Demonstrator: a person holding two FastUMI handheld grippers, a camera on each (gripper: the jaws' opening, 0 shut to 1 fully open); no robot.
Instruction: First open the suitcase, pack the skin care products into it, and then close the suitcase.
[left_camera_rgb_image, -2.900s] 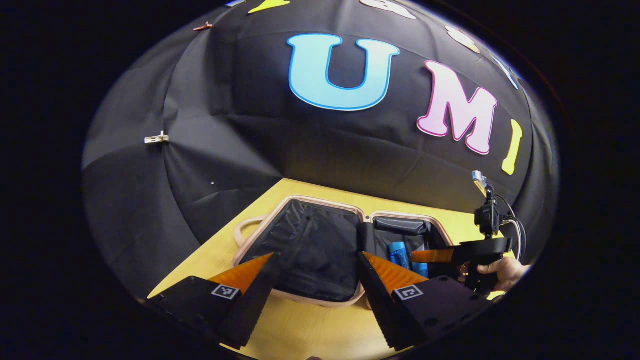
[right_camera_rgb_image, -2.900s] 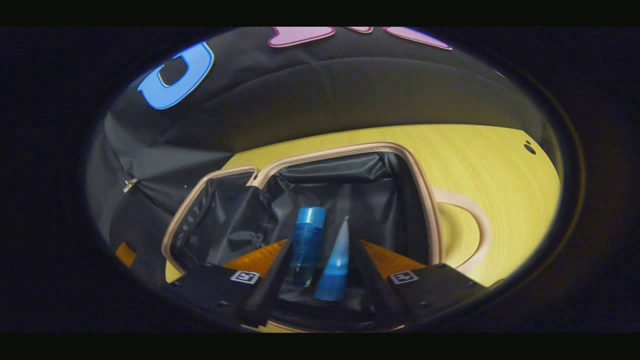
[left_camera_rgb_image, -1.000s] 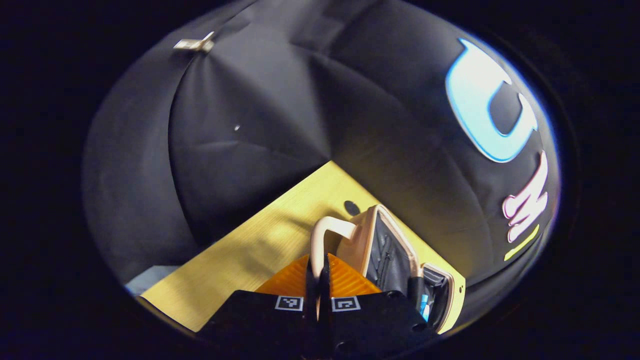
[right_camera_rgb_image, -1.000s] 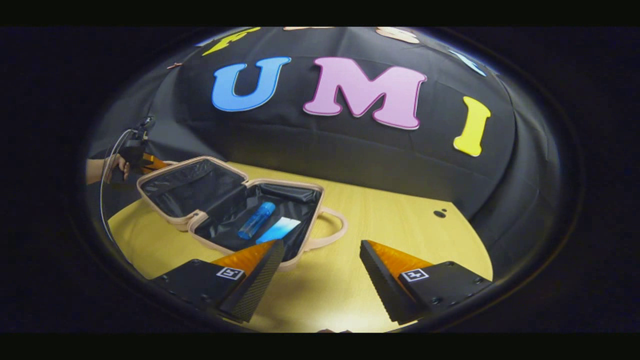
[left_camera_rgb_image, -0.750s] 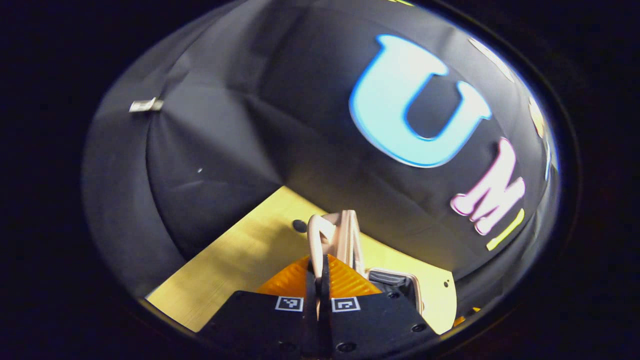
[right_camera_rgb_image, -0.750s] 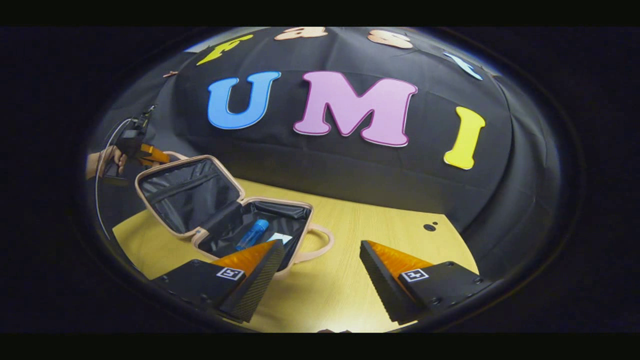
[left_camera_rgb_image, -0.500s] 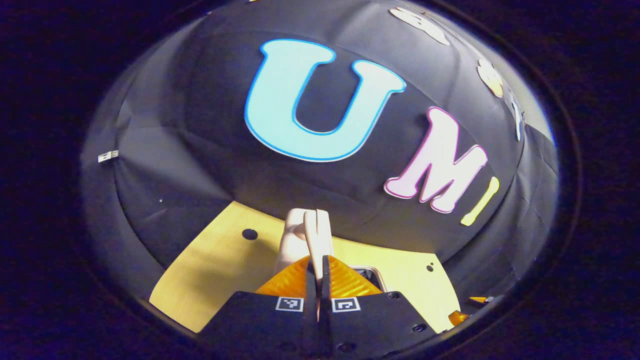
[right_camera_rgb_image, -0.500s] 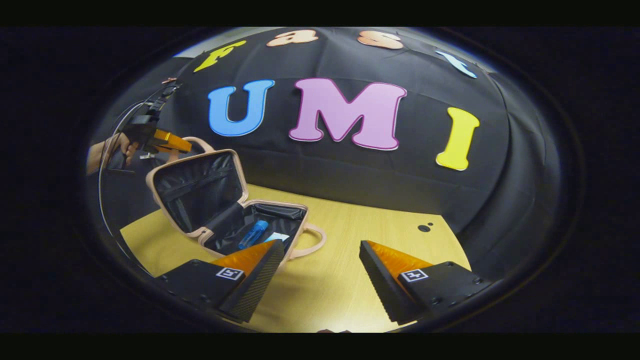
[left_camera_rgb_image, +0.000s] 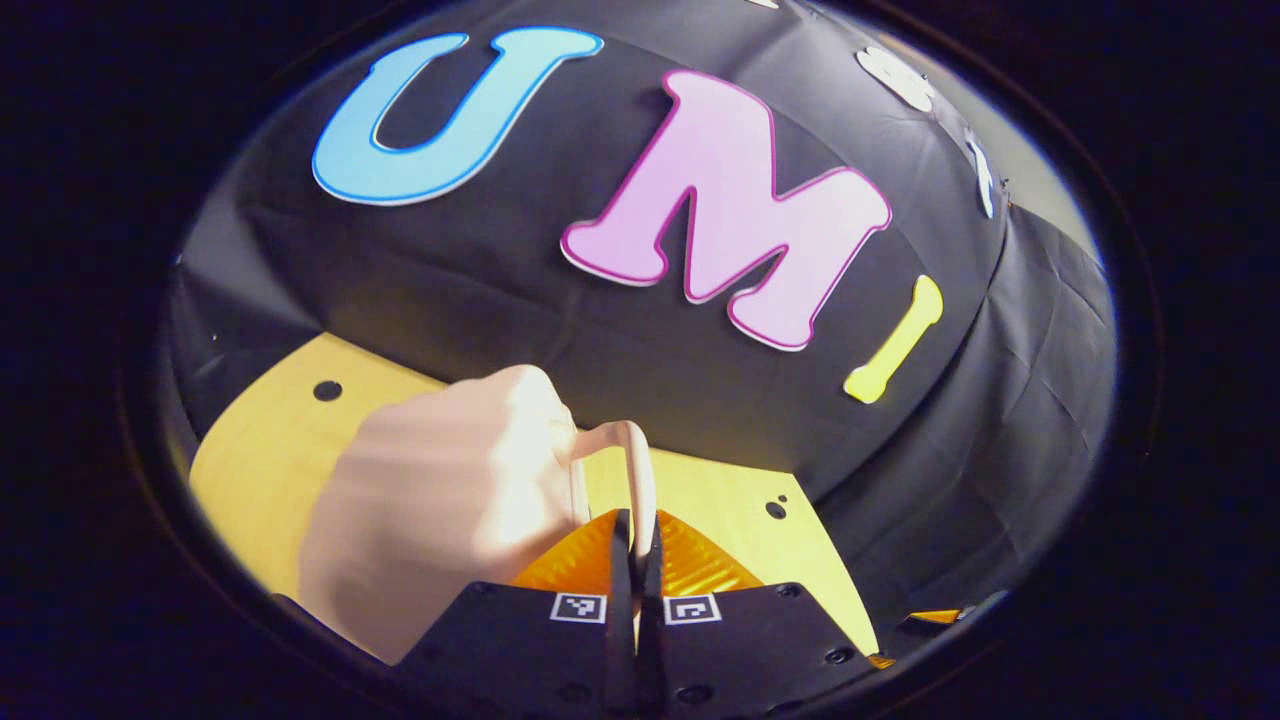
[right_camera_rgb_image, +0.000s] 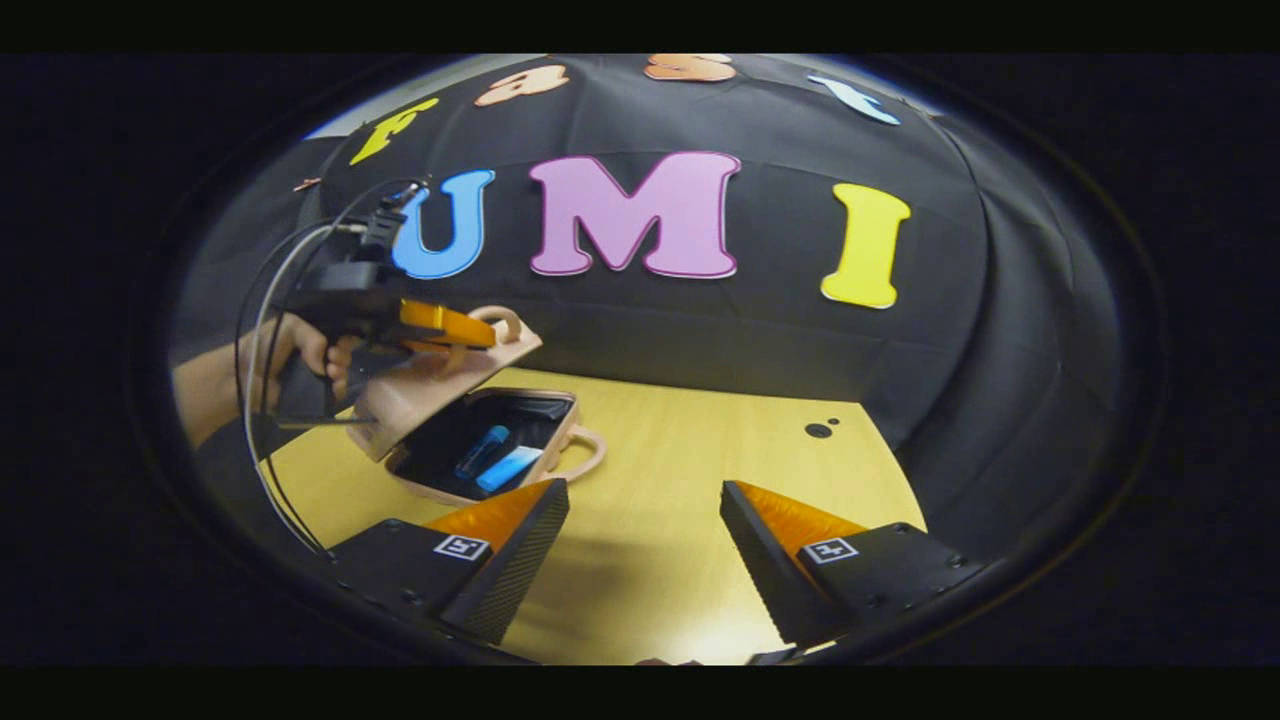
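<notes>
In the right gripper view the beige suitcase lies on the yellow table, its lid tilted about halfway down over the base. Inside lie a blue bottle and a blue tube. My left gripper, held by a hand, is shut on the lid's handle. In the left gripper view my left gripper pinches that handle, with the lid's beige shell close on the left. My right gripper stands open above the table, to the right of the suitcase, with nothing between its fingers.
The yellow table stretches to the right of the suitcase, with small dark holes near its far edge. The base's own handle sticks out toward my right gripper. The black booth wall stands close behind the table.
My left gripper has swung the lid up from flat, over and down toward the base, still shut on its handle. My right gripper left the bottle and tube inside and drew back, open.
</notes>
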